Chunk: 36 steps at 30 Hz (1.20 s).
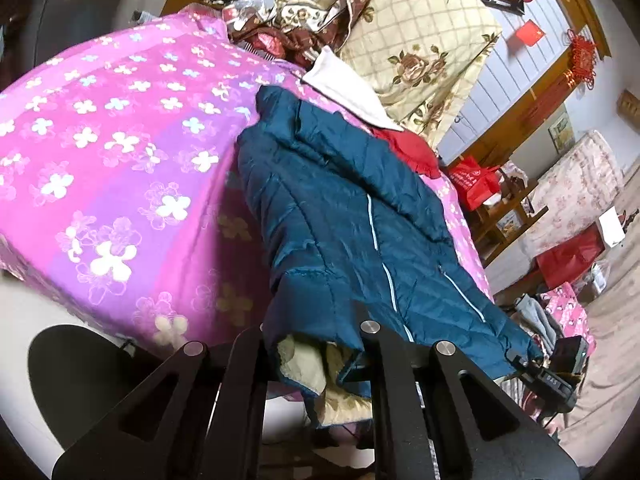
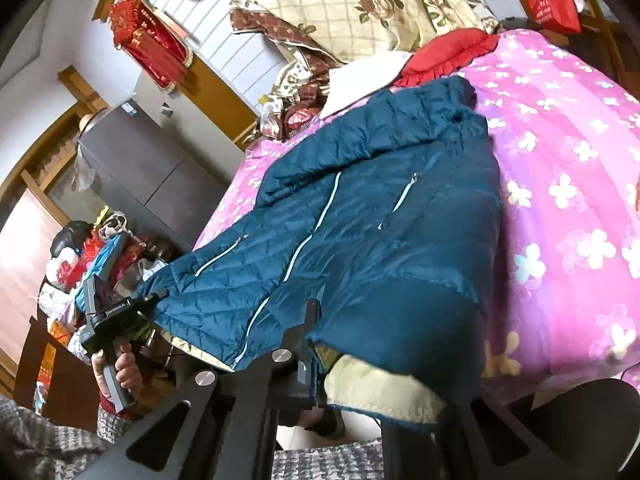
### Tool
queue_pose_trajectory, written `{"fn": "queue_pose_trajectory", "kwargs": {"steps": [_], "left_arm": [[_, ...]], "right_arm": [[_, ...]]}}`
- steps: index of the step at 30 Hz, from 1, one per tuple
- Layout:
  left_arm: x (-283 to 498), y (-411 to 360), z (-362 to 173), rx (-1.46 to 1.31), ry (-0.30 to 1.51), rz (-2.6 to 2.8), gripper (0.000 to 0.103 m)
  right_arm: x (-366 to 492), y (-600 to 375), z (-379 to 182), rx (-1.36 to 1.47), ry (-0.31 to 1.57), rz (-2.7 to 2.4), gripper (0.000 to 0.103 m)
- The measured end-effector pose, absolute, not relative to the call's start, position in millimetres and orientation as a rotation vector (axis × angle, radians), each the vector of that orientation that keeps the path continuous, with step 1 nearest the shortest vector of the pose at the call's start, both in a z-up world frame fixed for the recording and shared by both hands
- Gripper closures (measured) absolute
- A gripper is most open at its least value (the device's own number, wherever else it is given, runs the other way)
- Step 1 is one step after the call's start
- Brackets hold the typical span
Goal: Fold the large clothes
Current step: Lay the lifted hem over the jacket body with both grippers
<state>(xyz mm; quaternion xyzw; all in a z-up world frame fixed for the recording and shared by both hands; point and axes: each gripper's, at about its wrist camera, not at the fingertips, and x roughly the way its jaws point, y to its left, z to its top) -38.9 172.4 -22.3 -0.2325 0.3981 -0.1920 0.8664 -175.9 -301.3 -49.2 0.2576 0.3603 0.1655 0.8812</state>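
Observation:
A teal quilted jacket (image 1: 340,208) (image 2: 360,208) with pale zips lies front up on a pink flowered bed cover (image 1: 120,140) (image 2: 560,160). Its hem hangs toward me and shows a beige lining. In the left wrist view my left gripper (image 1: 312,332) is shut on one hem corner, lifted off the bed. In the right wrist view my right gripper (image 2: 344,344) is shut on the other hem corner, with one finger hidden under the cloth. Each view also shows the other gripper pinching its corner: the right gripper (image 1: 516,360) and the left gripper (image 2: 158,296), held by a hand (image 2: 120,372).
A cream flowered pillow (image 1: 420,40), a white cloth (image 1: 348,92) and a red cloth (image 1: 408,148) lie beyond the jacket's collar. Red bags (image 1: 476,180) and wooden shelves stand beside the bed. On the other side are a grey cabinet (image 2: 136,160) and a cluttered table (image 2: 80,264).

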Motion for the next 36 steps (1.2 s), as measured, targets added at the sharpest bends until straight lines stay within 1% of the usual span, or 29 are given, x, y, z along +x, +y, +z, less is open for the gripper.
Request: {"fn": "queue_pose_trajectory", "kwargs": {"steps": [5, 14, 24, 36], "left_arm": [[-32.7, 167.4, -7.7, -0.430, 0.800, -0.377, 0.095], [3.4, 141.2, 27.4, -0.273, 0.687, -0.315, 0.095], [70.9, 121.8, 56.5, -0.210, 0.636, -0.288, 0.095], [180.6, 87.9, 84.1, -0.140, 0.656, -0.215, 0.095]], "right_arm": [[-160.9, -299.5, -39.6, 0.513, 0.736, 0.338, 0.096], [-113.9, -301.1, 2.4, 0.443, 0.671, 0.318, 0.096], [-46.4, -300.7, 40.2, 0.392, 0.612, 0.275, 0.096], [50.6, -311.0, 72.8, 0.381, 0.588, 0.198, 0.096]]}}
